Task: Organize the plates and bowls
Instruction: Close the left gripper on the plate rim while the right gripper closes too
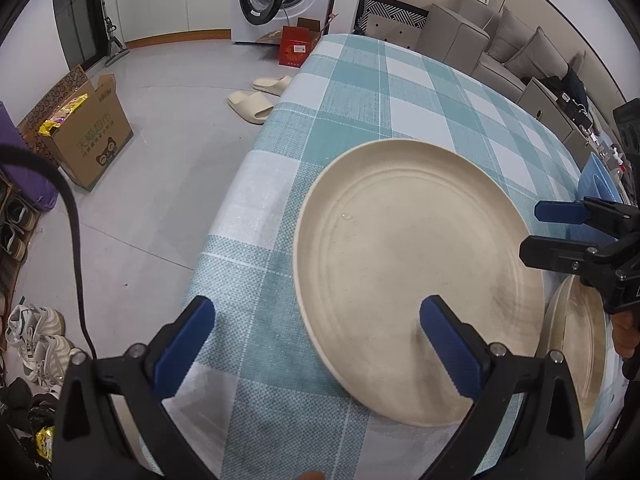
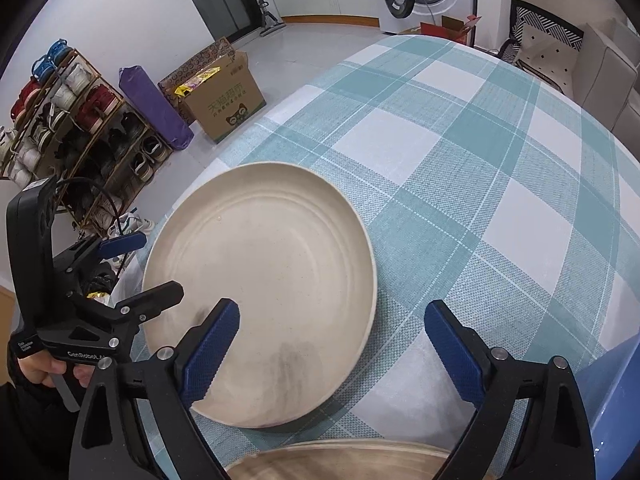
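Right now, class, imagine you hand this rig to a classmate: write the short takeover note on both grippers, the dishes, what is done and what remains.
Left gripper: open, empty, one finger over the large round cream plate.
Right gripper: open, empty, straddling that plate's near right rim.
The plate lies flat on the teal checked tablecloth, near the table's left edge.
A second cream dish sits beside it; a blue dish lies further right.
Done: nothing stacked yet.
Left: grip the plate, then gather the dishes together.
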`<move>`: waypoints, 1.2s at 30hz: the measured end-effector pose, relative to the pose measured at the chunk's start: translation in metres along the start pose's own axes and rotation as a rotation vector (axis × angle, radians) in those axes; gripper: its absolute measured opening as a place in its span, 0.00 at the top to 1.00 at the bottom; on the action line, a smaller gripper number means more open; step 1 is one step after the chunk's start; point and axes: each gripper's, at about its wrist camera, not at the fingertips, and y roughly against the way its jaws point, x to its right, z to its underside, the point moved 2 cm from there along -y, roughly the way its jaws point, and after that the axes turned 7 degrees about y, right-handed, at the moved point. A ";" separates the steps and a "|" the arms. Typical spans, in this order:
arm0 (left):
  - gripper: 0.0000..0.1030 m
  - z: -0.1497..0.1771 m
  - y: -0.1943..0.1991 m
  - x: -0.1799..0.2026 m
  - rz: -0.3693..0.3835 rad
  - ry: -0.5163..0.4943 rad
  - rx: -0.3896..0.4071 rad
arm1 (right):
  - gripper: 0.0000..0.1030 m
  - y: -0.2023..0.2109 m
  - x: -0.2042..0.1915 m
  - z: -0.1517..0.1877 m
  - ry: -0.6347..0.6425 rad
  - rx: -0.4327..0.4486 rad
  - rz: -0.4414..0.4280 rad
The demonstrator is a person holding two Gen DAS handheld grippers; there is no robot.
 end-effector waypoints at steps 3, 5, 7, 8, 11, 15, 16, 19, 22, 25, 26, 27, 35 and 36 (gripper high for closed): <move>0.02 0.001 -0.001 -0.001 0.003 0.002 -0.004 | 0.17 -0.005 -0.002 0.000 0.000 -0.018 -0.014; 0.10 0.002 0.000 0.000 0.015 -0.002 -0.009 | 0.19 -0.009 -0.003 0.002 0.004 -0.034 -0.014; 0.12 0.003 -0.001 0.001 0.026 -0.008 -0.019 | 0.21 -0.014 -0.005 0.004 0.010 -0.046 -0.020; 0.13 0.003 -0.001 0.001 0.030 -0.010 -0.019 | 0.23 -0.016 -0.006 0.005 0.011 -0.052 -0.022; 0.30 0.005 -0.001 0.004 0.054 -0.023 -0.030 | 0.26 -0.020 -0.010 0.008 0.017 -0.068 -0.026; 0.42 0.006 -0.001 0.006 0.057 -0.035 -0.031 | 0.28 -0.025 -0.012 0.009 0.024 -0.086 -0.036; 0.43 0.006 -0.001 0.006 0.060 -0.035 -0.032 | 0.28 -0.026 -0.012 0.009 0.022 -0.087 -0.037; 0.47 0.007 0.000 0.007 0.065 -0.041 -0.032 | 0.29 -0.028 -0.011 0.009 0.025 -0.086 -0.037; 0.53 0.007 0.000 0.008 0.070 -0.043 -0.033 | 0.29 -0.030 -0.012 0.007 0.028 -0.085 -0.036; 0.56 0.008 0.001 0.009 0.078 -0.047 -0.037 | 0.33 -0.029 -0.014 0.007 0.043 -0.082 -0.030; 0.56 0.009 0.001 0.010 0.081 -0.049 -0.038 | 0.36 -0.029 -0.015 0.008 0.047 -0.081 -0.030; 0.57 0.009 0.001 0.010 0.081 -0.049 -0.038 | 0.39 -0.028 -0.015 0.009 0.050 -0.081 -0.030; 0.60 0.010 0.002 0.009 0.079 -0.041 -0.035 | 0.55 -0.025 -0.009 0.012 0.043 -0.069 -0.007; 0.60 0.009 0.002 0.008 0.078 -0.040 -0.035 | 0.56 -0.024 -0.009 0.012 0.045 -0.070 -0.004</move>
